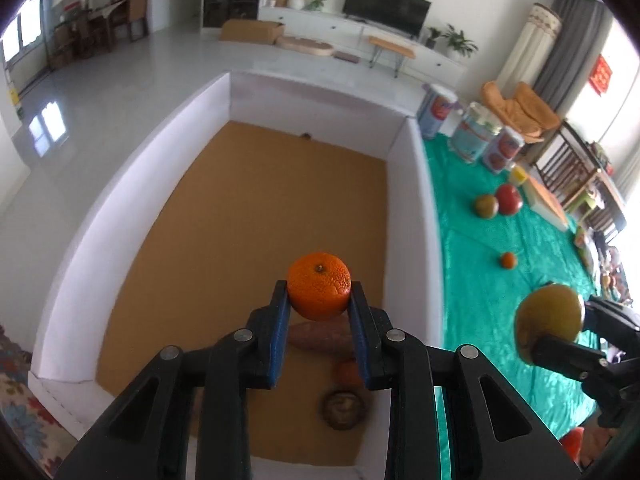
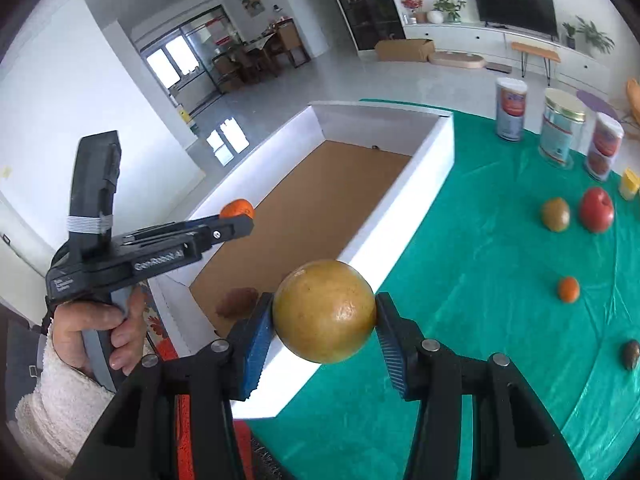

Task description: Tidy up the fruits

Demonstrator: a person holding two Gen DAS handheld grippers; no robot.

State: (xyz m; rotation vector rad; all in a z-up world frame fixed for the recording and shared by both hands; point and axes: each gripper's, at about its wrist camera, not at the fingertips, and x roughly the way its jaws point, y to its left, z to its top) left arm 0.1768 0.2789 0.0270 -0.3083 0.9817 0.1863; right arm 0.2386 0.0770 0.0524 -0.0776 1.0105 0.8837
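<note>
A dimpled, glossy orange point(image 1: 319, 285) is pinched between the ribbed blue pads of the left gripper point(image 1: 319, 300) and is held in the air above the white box point(image 1: 132, 184). A larger, smooth yellow-green round fruit point(image 2: 325, 311), faintly speckled, is clamped between the blue pads of the right gripper point(image 2: 325, 320) and is held over the near right wall of the same box.

The box is a long rectangle with plain white walls and a matte brown floor like cardboard. On that floor, a reddish-brown tapered sweet potato point(image 1: 320, 334) is seen below the left gripper, with a small orange fruit point(image 1: 347, 372) and a round, wrinkled brown item point(image 1: 344, 407) near it; these are partly hidden by the fingers. A tiny dark speck lies at the far end.

A shiny, creased green cloth point(image 2: 500, 240) is spread under and beside the box. On it are set a red apple point(image 2: 597, 210), a greenish-brown round fruit point(image 2: 556, 214) just beside it, a small tangerine point(image 2: 569, 289) and a dark oval item point(image 2: 631, 354) at the edge. Three cylindrical canisters point(image 2: 562, 128) and a small yellow container point(image 2: 629, 184) are stood at the far side.

The left gripper's handle is grasped by a hand point(image 2: 100, 328) in a white fuzzy sleeve.
</note>
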